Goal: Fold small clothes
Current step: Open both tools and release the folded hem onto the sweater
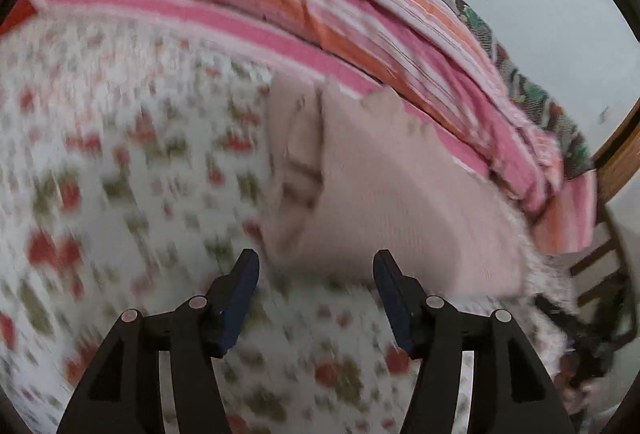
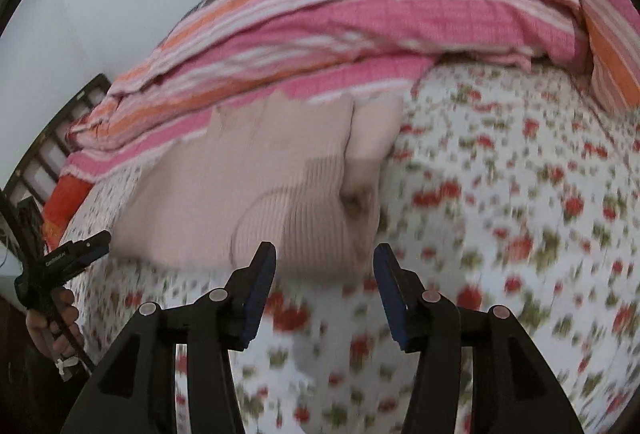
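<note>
Beige garment [image 2: 256,193]: ribbed knit, matt. Floral sheet [image 2: 500,234]: smooth cloth. Striped blanket [image 1: 320,13]: woven, crinkled.

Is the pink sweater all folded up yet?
Partly. The pink sweater already lies doubled over on the flowery sheet, with a flap tucked at one side. Both claws, left and right, are open and hold nothing. Any further folding or neatening is left.

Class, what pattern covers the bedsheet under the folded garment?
Red-and-green floral on white bedsheet; right wrist view.
</note>
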Available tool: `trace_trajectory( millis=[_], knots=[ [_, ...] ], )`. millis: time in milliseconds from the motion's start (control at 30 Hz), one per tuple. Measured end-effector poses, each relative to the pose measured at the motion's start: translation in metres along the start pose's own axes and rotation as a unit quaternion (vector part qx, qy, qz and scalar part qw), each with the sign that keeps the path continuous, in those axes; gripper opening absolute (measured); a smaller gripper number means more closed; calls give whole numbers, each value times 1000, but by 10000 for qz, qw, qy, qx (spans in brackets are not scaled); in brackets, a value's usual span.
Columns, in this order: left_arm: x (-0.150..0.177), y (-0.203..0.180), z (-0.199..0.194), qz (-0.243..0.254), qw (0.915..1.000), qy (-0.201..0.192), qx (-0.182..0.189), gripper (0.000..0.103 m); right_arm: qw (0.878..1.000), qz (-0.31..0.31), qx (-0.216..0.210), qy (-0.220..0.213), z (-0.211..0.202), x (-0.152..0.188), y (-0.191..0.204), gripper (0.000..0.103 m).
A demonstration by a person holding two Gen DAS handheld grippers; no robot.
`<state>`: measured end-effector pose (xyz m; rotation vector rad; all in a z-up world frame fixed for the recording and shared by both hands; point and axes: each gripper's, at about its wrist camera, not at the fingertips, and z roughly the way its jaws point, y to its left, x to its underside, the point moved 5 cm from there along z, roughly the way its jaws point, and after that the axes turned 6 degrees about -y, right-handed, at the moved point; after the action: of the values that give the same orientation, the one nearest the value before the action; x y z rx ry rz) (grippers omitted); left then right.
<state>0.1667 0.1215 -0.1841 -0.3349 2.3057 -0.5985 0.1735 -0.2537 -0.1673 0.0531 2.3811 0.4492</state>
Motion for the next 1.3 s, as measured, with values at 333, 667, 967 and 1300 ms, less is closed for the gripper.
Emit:
trace_trajectory(
  millis=[333, 667, 967, 1300],
  knots=[
    [-3, -3, 33, -723, 9960, -93, 520, 55, 9930, 1031, -566, 48, 33, 20, 0, 51],
    [-16, 8, 41, -959, 9947, -285, 251, 11, 9812, 1865, -486, -25, 70, -10, -15, 9],
    [9, 2, -3, -676, 9970, -364, 98, 10, 9870, 1491, -583, -103, 16, 7, -3, 8],
    [57, 6, -50, -589, 9977, -233, 222, 11, 9927, 1112, -468, -3, -47, 60, 0, 8]
  ],
)
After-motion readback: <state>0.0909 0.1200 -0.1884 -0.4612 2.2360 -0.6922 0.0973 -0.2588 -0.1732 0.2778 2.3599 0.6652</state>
